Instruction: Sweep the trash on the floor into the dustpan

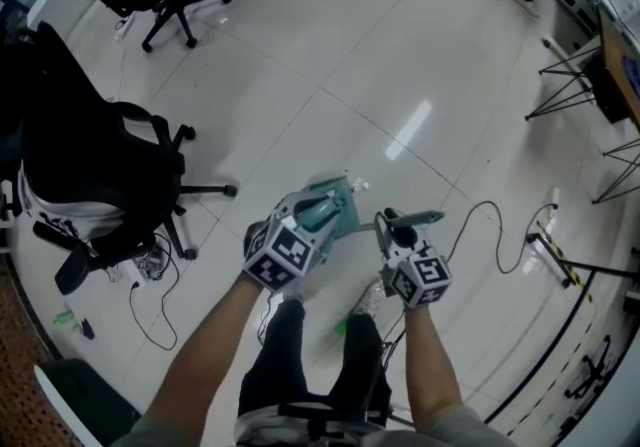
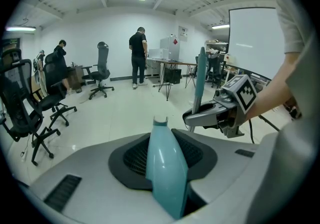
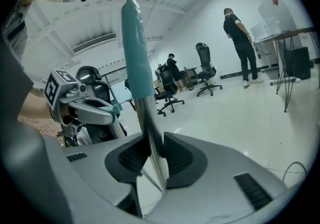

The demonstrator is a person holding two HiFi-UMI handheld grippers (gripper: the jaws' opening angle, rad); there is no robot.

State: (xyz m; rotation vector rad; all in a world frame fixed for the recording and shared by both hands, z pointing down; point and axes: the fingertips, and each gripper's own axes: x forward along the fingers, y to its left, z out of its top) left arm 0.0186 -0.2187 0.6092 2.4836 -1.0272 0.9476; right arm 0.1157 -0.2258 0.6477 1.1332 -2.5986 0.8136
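**Trash:** a small pale scrap (image 1: pixel 360 185), seemingly litter, lies on the floor (image 1: pixel 330 65) at the far corner of the dustpan (image 1: pixel 338 197), on the side away from the person. The left tool (image 1: pixel 305 215) is clenched on the dustpan's teal handle. The right tool (image 1: pixel 393 231), just right of the dustpan, grips the broom (image 3: pixel 136 52), whose pole stands near upright. Both tools sit on the dustpan's near side, so the broom probably must reach past the dustpan to the scrap.
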